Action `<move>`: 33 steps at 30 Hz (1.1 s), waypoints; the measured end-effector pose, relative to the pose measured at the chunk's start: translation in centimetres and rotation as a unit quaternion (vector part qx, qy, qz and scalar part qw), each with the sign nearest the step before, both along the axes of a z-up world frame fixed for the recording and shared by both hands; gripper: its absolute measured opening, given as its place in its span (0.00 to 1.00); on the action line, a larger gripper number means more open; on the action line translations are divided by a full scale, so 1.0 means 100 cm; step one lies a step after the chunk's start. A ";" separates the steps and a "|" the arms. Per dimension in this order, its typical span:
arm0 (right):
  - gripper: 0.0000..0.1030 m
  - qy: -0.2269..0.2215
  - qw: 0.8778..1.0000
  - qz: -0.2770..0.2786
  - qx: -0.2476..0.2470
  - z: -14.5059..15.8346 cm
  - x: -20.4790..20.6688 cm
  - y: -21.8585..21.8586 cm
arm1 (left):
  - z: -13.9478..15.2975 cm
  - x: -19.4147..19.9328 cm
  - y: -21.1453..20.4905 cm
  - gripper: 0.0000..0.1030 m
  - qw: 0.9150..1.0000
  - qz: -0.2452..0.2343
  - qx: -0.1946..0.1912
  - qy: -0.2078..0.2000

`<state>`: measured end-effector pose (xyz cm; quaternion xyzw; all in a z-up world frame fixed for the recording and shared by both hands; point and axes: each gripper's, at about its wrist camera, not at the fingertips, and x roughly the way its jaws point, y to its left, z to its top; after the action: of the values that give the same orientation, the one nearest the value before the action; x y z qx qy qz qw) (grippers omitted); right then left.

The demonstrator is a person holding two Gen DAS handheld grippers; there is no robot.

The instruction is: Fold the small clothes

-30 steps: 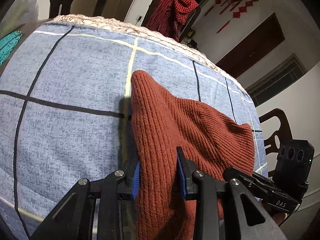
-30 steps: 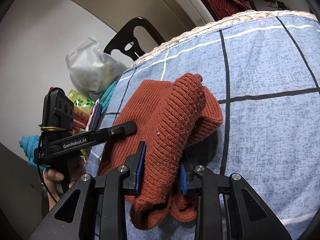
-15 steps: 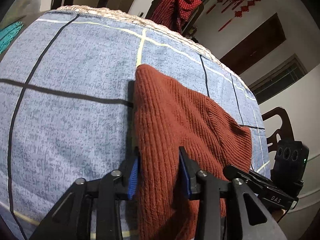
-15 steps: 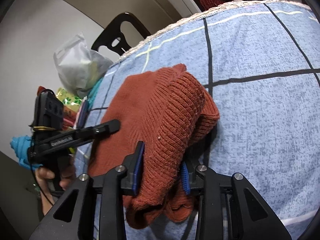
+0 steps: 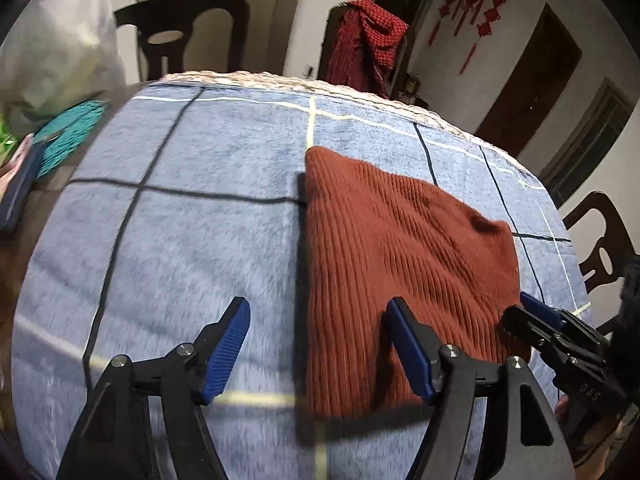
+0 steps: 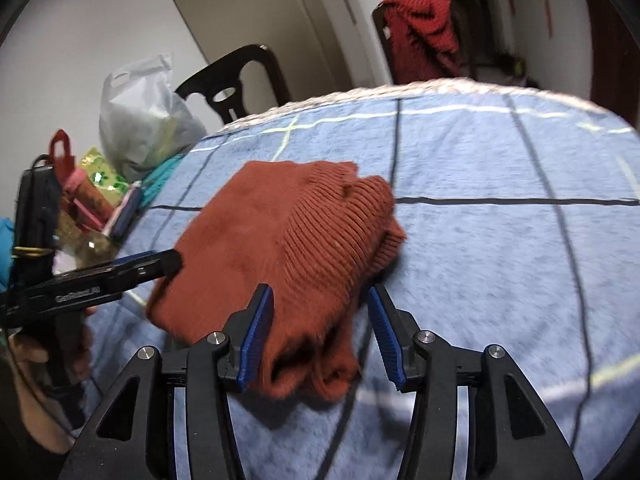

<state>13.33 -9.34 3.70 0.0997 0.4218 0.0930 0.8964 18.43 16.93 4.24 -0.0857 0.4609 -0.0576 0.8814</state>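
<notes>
Rust knit (image 5: 404,264) folded, lying flat on blue checked cloth (image 5: 192,248), ribbed cuffs bunched at the end nearest the right gripper (image 6: 320,336). Right jaws just been opening, now apart, straddling the knit's near end, pads clear of it. Left gripper (image 5: 316,348) likewise just been opening, jaws wide apart: one blue pad (image 5: 408,344) over the knit's edge, the other over bare cloth, neither pressing. Beyond the cloth's left edge, plastic bag (image 6: 140,116) and clutter. Dark chair (image 5: 188,32) behind; red garment (image 5: 368,44) draped farther back.
</notes>
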 end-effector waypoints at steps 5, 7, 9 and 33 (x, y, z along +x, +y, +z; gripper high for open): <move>0.49 -0.019 0.998 0.005 -0.067 0.001 -0.032 0.021 | -0.006 -0.039 -0.009 0.71 0.998 0.036 0.044 -0.026; 0.49 -0.017 0.996 0.005 -0.091 -0.002 -0.040 0.029 | -0.010 -0.051 -0.014 0.71 0.998 0.033 0.041 -0.037; 0.49 -0.014 0.994 0.000 -0.104 -0.007 -0.046 0.034 | -0.017 -0.061 -0.016 0.71 0.998 0.037 0.042 -0.031; 0.50 0.017 0.985 -0.025 -0.168 -0.039 -0.066 0.046 | -0.046 -0.088 -0.036 0.74 0.993 0.045 0.105 -0.033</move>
<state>6.76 -4.76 -0.20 -0.0403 0.4438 -0.0030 0.8952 9.67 13.38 -0.40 -0.0116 0.4311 0.0278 0.9018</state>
